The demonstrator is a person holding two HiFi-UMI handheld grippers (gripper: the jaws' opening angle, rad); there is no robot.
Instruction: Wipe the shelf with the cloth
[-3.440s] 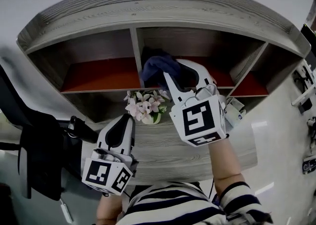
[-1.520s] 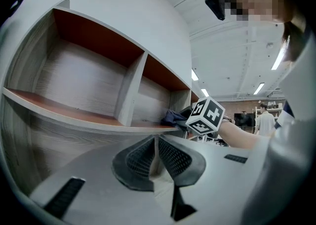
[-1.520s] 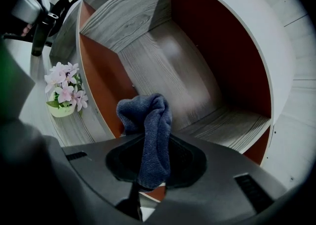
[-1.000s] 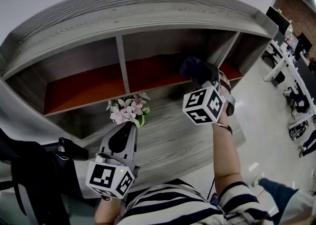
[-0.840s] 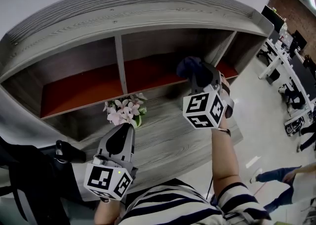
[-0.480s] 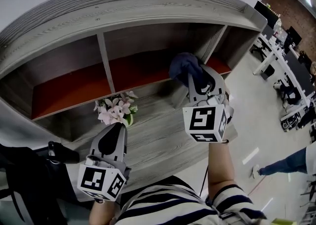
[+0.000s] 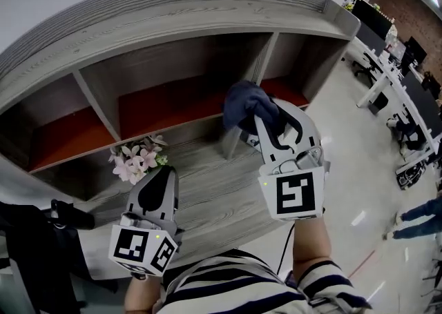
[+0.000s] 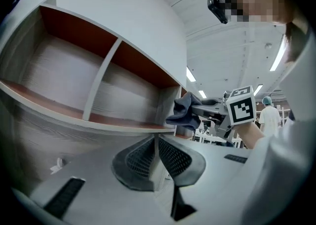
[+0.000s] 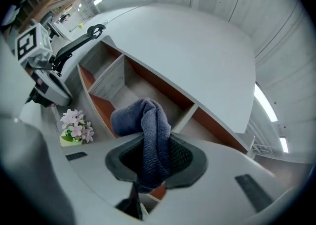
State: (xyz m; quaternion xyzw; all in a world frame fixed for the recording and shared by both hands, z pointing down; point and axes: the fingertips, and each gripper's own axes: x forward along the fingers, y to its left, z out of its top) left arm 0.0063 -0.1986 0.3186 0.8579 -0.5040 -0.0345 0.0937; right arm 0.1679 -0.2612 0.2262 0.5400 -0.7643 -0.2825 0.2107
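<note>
Grey-wood shelf (image 7: 207, 16) stands beside, seemingly, office desks (image 7: 375, 70).

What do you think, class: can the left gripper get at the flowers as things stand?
Probably yes: the left gripper, shut and empty, is close beside the flowers, with nothing visible between them. Its jaws would need opening first.

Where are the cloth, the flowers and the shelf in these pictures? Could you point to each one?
cloth (image 7: 243, 104), head view, middle of the bunched dark blue fabric.
flowers (image 7: 135, 159), head view, on the pink blossoms.
shelf (image 7: 179, 16), head view, on its grey wooden top board.
</note>
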